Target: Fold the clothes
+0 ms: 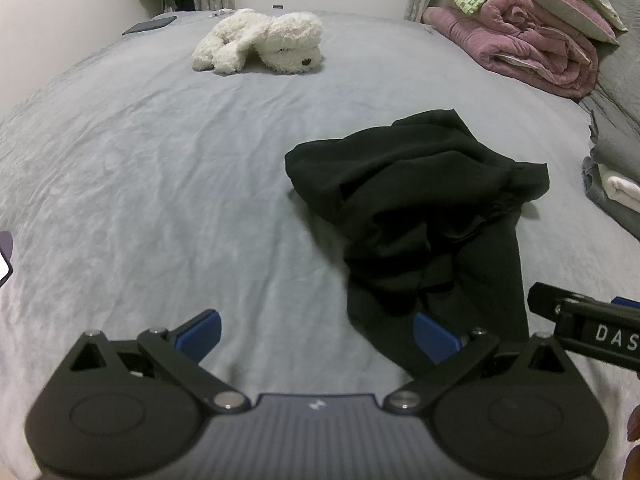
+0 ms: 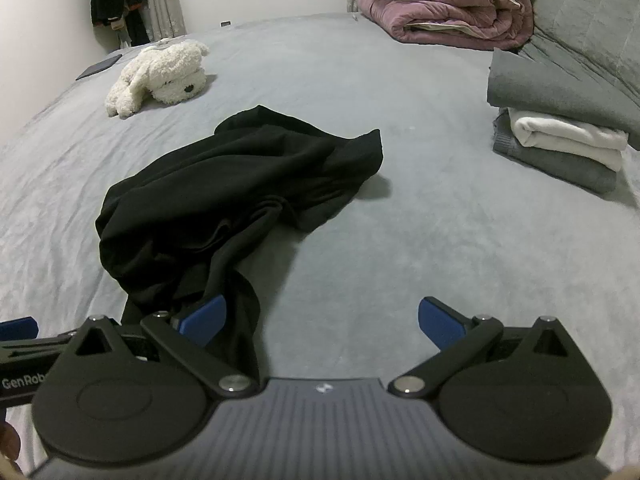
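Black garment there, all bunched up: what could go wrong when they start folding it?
The black garment lies crumpled, so a gripper may pinch several layers and fold it crooked. Both the left gripper and right gripper are open near one narrow end; pulling there might drag the heap across the bed.

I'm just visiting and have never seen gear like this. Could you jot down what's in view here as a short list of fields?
Surface: grey bed sheet
Garment to fold: crumpled black cloth garment, unfolded, lying on the sheet
Left gripper: open, holding nothing, blue fingertips near the garment's near end
Right gripper: open, holding nothing
Already folded: grey and white stack of clothes
Also on bed: white fluffy plush dog; rolled pink quilt
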`<state>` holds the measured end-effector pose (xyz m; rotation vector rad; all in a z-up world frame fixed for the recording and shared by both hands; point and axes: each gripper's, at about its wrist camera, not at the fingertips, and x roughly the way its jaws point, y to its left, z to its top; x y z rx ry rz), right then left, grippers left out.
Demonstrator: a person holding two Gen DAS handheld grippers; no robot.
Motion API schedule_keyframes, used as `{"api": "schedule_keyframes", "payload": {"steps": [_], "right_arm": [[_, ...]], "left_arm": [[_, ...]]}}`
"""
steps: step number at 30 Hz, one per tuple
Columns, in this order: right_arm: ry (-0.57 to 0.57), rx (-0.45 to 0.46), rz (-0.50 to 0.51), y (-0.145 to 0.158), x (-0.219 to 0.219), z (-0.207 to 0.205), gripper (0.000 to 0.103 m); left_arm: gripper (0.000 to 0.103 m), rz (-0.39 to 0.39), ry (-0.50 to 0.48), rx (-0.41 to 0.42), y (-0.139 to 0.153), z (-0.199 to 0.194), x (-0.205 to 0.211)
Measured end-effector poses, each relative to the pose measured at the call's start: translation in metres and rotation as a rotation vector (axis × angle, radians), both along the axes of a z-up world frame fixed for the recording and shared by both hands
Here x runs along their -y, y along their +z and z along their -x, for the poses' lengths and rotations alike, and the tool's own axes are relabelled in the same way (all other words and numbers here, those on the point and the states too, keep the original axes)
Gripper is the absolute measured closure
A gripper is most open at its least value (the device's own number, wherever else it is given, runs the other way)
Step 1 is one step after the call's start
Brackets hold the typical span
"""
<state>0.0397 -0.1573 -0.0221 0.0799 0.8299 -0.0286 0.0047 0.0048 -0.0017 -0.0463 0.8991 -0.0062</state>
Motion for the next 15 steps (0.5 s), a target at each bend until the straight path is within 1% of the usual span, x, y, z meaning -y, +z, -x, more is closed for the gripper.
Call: {"api": "schedule_keyframes", "payload": {"steps": [5, 15], "right_arm": [[0.0, -0.008, -0.004, -0.0011, -0.0025, -0.0015, 0.0], [0.002, 0.006, -0.01, 0.002, -0.003, -0.0014, 0.0]], "left_arm": [[0.0, 0.001, 0.002, -0.001, 0.0001, 0.0002, -0.001], [0.0, 0.002, 0.015, 0.003, 0.0008, -0.0018, -0.0006]]}}
